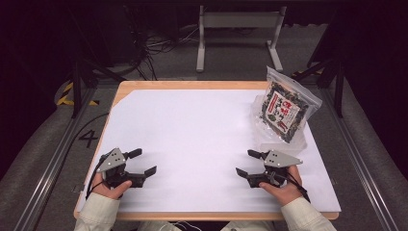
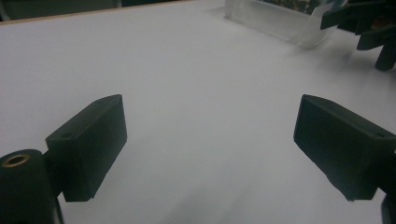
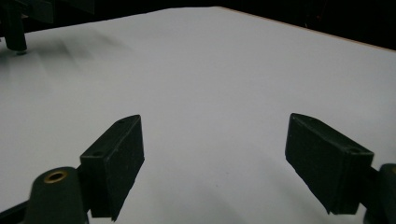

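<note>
Snack bag beyond right gripper

Lower left of the high view, the black two-jaw left gripper wears a grey three-cornered plate; lower right, the matching right gripper too, a black cable trailing; pale cream sleeves at both wrists; brass-ringed holes beside blocky matte jaws
</note>
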A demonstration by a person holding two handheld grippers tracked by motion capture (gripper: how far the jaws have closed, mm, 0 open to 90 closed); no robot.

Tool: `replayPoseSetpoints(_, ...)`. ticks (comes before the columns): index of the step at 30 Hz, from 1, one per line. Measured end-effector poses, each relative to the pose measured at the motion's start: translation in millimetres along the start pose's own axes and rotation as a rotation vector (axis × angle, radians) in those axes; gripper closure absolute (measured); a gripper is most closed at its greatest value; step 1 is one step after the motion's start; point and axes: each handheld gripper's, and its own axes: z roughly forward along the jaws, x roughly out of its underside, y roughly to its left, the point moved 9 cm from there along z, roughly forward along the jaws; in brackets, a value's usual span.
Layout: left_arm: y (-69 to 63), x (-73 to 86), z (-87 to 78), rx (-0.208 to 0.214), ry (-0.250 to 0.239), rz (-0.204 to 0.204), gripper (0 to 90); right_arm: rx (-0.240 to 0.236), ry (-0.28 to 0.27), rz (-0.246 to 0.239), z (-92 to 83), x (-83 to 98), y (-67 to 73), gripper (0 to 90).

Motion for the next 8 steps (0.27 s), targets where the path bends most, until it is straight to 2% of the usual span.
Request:
replayPoseSetpoints(2, 0.4, 2.5, 3.0, -0.002, 0.011, -0.011, 10.3, 0.004, 0.016, -0.004, 1.9, 2.3, 0.2, 19.9)
replayPoseSetpoints(8, 2.7, 5.0, 4.9, -0.018, 0.013, -0.018, 10.1, 0.005, 0.007, -0.001, 0.0, 1.9, 1.0, 19.6)
